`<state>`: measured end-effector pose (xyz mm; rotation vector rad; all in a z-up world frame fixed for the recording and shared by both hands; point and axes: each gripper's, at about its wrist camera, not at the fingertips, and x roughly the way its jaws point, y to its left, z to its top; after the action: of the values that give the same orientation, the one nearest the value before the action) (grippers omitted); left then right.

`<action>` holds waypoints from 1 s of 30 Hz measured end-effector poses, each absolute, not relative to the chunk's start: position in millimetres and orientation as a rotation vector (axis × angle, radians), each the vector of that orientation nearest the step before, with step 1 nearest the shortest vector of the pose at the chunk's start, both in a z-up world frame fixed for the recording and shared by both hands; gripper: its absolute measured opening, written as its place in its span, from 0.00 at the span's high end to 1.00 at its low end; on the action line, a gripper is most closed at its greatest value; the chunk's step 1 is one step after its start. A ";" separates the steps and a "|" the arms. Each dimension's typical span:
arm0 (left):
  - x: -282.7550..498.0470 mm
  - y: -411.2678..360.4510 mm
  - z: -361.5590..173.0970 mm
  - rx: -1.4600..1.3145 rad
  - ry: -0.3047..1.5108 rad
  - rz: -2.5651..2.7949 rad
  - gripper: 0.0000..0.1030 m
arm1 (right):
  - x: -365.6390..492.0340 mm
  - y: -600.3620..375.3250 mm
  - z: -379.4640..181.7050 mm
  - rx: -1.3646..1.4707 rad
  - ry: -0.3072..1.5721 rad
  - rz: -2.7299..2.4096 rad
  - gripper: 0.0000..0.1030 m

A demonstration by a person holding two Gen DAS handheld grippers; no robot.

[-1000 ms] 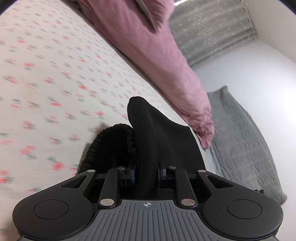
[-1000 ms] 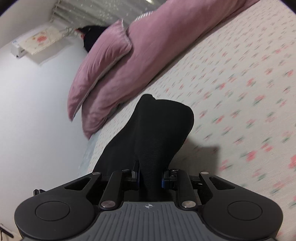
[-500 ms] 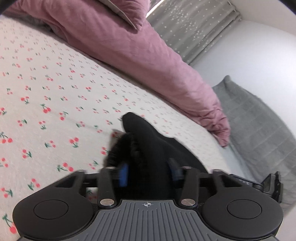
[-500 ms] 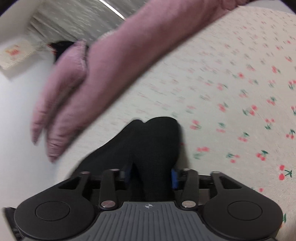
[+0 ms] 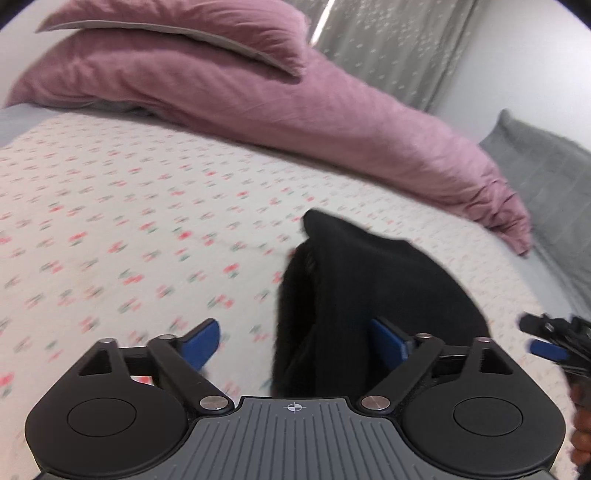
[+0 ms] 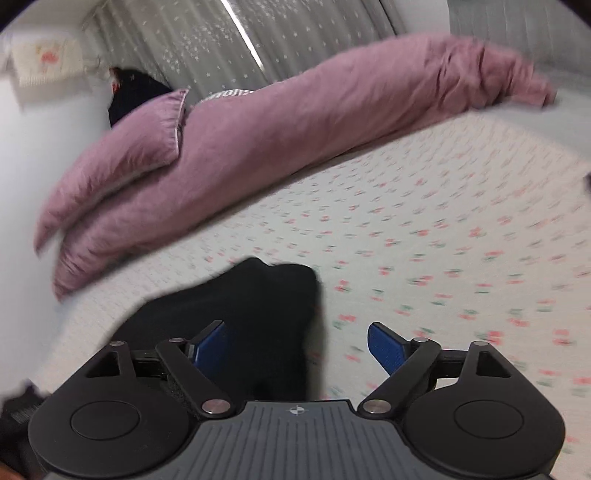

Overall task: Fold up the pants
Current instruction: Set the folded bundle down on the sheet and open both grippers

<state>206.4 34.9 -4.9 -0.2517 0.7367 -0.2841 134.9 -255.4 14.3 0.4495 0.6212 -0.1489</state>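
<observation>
The black pants [image 5: 354, 295] lie bunched on the cherry-print bed sheet [image 5: 110, 221]. My left gripper [image 5: 295, 339] is open, with its blue pads spread wide; the pants lie between them, close to the right pad. In the right wrist view the pants [image 6: 240, 306] lie low and left on the sheet [image 6: 461, 240]. My right gripper [image 6: 295, 343] is open too, with the cloth lying by its left pad. The right gripper's tip [image 5: 550, 338] shows at the right edge of the left wrist view.
A long pink duvet [image 5: 295, 107] with a pink pillow [image 5: 177, 33] on it lies across the far side of the bed. It also shows in the right wrist view [image 6: 295, 125]. A grey blanket [image 5: 546, 177] lies at the right. Grey curtains [image 6: 277, 37] hang behind.
Both grippers have opened and let go of the pants, which dropped onto the sheet. Both grippers have pulled back and tilted level.
</observation>
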 end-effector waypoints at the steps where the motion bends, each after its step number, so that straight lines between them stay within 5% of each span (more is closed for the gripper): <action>1: 200.1 34.8 -3.1 -0.237 0.749 -0.262 0.07 | 127.6 -249.7 14.7 0.410 0.635 -0.181 0.14; 7: 154.9 9.9 2.8 -0.070 0.746 -0.165 0.00 | 94.0 -222.7 16.2 0.281 0.673 -0.239 0.05; 19: 105.9 -17.6 -18.7 0.022 0.929 -0.141 0.00 | 63.4 -172.3 9.2 0.240 0.757 -0.213 0.04; 30: 100.4 -8.6 3.0 0.069 0.788 -0.118 0.00 | 72.1 -169.2 23.5 0.126 0.688 -0.239 0.01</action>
<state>100.4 -8.6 3.0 0.0694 0.7876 -0.1180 72.1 -169.2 23.5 0.1264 0.6884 -0.2389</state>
